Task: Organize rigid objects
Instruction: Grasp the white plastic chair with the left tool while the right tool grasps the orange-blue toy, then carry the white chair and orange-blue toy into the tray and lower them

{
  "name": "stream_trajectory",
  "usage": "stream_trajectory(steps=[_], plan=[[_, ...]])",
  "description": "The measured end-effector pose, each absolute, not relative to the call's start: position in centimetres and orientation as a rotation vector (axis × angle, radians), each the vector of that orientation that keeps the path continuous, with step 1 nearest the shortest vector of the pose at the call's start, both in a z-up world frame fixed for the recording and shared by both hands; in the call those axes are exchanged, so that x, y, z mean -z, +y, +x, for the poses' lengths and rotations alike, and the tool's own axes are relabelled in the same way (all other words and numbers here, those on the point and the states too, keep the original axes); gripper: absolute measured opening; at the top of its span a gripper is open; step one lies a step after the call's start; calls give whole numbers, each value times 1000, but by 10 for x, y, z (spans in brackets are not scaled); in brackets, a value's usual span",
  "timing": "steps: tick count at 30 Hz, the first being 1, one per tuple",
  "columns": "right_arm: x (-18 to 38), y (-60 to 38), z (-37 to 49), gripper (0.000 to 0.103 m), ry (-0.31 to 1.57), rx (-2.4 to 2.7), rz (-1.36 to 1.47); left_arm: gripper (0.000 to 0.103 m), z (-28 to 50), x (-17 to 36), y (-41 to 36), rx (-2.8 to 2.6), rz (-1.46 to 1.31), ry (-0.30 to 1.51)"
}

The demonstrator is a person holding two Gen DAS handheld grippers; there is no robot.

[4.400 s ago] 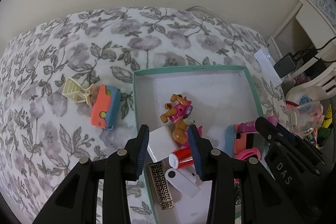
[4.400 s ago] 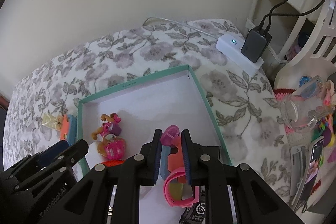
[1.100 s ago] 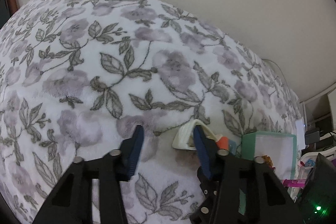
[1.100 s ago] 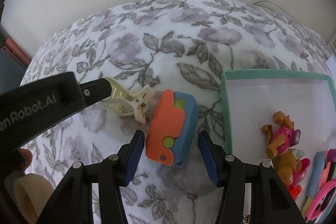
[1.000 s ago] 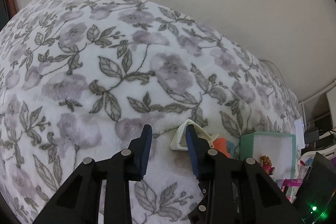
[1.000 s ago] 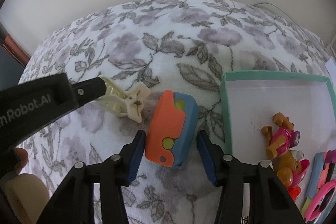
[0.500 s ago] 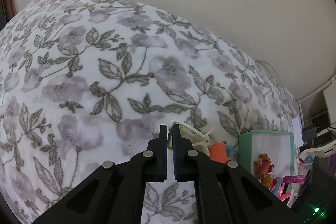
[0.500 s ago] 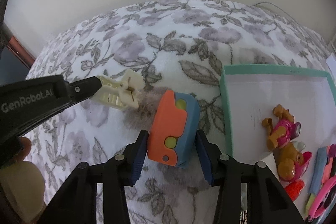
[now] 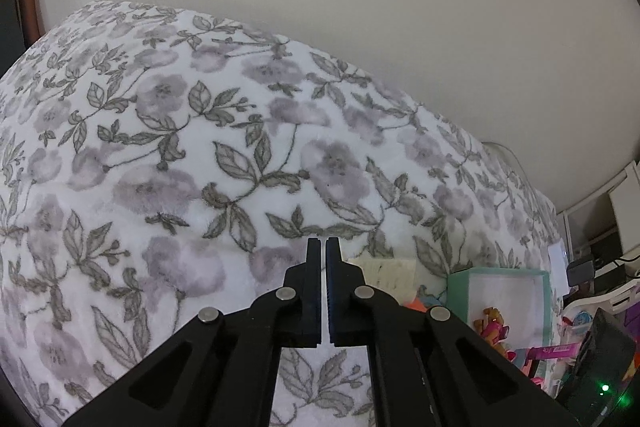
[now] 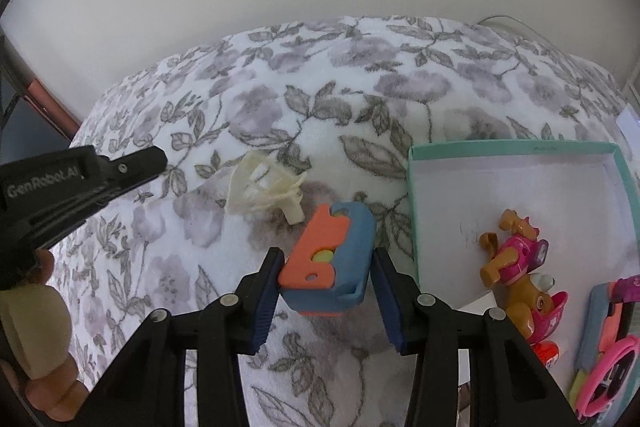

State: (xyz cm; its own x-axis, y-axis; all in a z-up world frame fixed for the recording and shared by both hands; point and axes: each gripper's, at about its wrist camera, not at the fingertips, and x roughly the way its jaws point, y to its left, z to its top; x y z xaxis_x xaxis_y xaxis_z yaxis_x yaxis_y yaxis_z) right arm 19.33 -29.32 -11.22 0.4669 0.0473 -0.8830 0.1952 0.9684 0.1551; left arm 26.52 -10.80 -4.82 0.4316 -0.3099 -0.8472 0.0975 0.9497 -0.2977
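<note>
The right hand-held gripper (image 10: pixel 327 255) is set narrow around the orange-and-blue toy (image 10: pixel 332 247), with a pad pressing on each side. The toy sits tipped between the jaws at the middle of the right view. This looks like the carry step: toy gripped, not yet put away.

The green-rimmed box (image 10: pixel 508 149) lies open at 3 o'clock from the toy and close by. The next move probably calls for a lift clear of the near rim, a short swing toward 3 o'clock, and a release over bare box floor.

The left hand-held gripper (image 9: pixel 323 247) is closed tight with nothing between its jaws. In the right view it comes in from 9 o'clock, apart from the cream clip (image 10: pixel 260 191). The clip appears blurred at 11 o'clock from the toy, just beside it, and I cannot tell whether it rests on the flowered blanket (image 10: pixel 360 75).

For room, the far half of the box is empty. A toy dog (image 10: pixel 516 259) and other small things crowd the part toward 4 o'clock. The blanket is open toward 12 o'clock, up to the wall.
</note>
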Motion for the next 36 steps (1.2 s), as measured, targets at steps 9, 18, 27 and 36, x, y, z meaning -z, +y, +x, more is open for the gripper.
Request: stream_trajectory(steps=[9,18,27,36], plan=[[127,-293,192,47,1139,89,253,15,265,52,-112,324,-277,1115],[129,-291,190,47,1147,78,241,71,267,61,-129,409,-319,1146],[130,-291,191,47,1146,66,240,71,274,90,-138,459,-328,1214],[131,-288,191,47,1148,61,226,52,268,86,-151,490,-228,1189]])
